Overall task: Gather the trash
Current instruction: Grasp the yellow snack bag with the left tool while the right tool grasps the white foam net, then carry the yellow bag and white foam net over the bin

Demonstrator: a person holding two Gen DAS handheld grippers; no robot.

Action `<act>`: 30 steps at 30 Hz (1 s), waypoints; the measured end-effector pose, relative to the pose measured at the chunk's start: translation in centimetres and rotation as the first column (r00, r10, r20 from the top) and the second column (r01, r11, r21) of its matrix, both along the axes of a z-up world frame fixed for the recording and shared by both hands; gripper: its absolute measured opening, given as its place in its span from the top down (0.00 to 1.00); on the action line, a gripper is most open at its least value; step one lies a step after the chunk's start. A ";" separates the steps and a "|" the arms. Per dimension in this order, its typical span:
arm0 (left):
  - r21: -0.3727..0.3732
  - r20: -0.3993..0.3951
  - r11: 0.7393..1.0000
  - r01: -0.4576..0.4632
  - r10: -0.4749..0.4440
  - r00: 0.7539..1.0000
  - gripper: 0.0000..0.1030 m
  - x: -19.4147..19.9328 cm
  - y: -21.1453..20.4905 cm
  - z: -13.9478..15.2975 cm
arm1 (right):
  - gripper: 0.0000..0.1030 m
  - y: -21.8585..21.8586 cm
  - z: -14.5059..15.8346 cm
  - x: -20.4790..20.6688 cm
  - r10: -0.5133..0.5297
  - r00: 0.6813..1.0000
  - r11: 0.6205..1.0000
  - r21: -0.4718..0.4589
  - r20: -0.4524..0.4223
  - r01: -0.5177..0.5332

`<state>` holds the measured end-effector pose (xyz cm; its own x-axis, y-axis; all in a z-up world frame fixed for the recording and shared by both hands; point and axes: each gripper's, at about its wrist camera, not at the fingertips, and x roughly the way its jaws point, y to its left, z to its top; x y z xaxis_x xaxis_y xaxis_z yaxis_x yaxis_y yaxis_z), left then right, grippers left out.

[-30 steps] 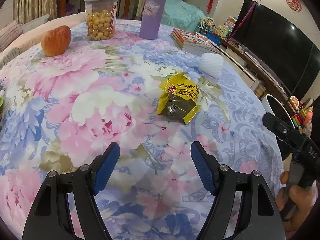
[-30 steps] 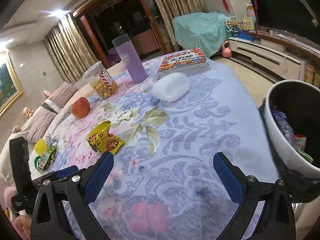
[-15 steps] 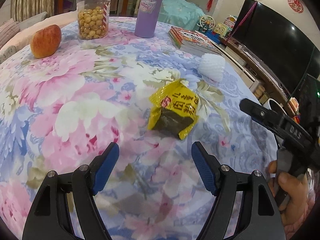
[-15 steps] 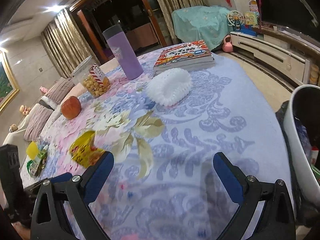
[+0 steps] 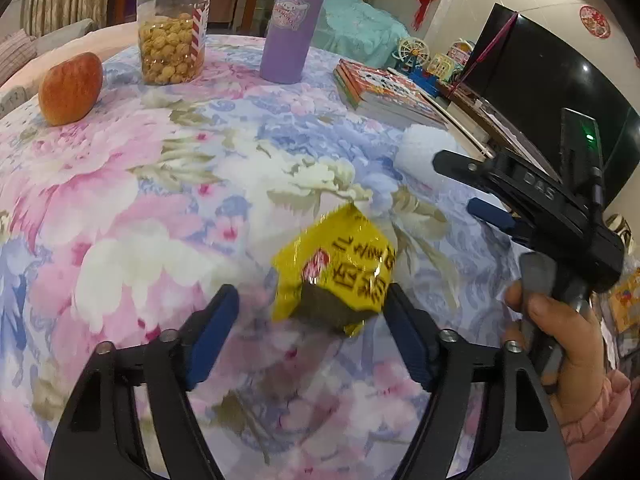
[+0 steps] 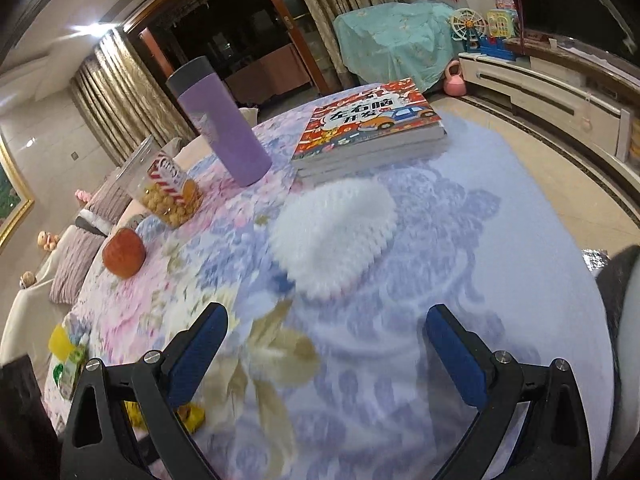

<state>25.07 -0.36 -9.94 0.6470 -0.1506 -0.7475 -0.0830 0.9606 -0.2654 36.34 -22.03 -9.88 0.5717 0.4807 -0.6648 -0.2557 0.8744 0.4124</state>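
My left gripper (image 5: pixel 310 330) is open around the yellow wrapper (image 5: pixel 334 270), maybe touching it. My right gripper (image 6: pixel 326 354) is open, near the white foam net (image 6: pixel 334 234).

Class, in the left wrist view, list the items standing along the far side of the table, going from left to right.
Apple → clear jar of snacks → purple tumbler → stack of books.
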 end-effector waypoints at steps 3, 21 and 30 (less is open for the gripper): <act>-0.018 -0.002 1.000 -0.005 0.005 1.000 0.47 0.8 0.4 -0.2 | 0.02 0.3 -0.3 1.3 -0.006 1.000 1.000 0.009 -0.006 0.006; -0.050 0.051 0.998 0.041 -0.038 0.998 0.70 0.7 0.6 -0.2 | 0.67 1.8 -0.9 1.3 0.017 1.000 1.000 0.002 -0.002 -0.017; -0.001 0.046 0.996 0.090 -0.090 0.995 0.70 -0.5 -0.9 0.4 | 0.67 -1.0 0.6 -6.6 0.015 0.999 1.000 0.002 0.040 -0.015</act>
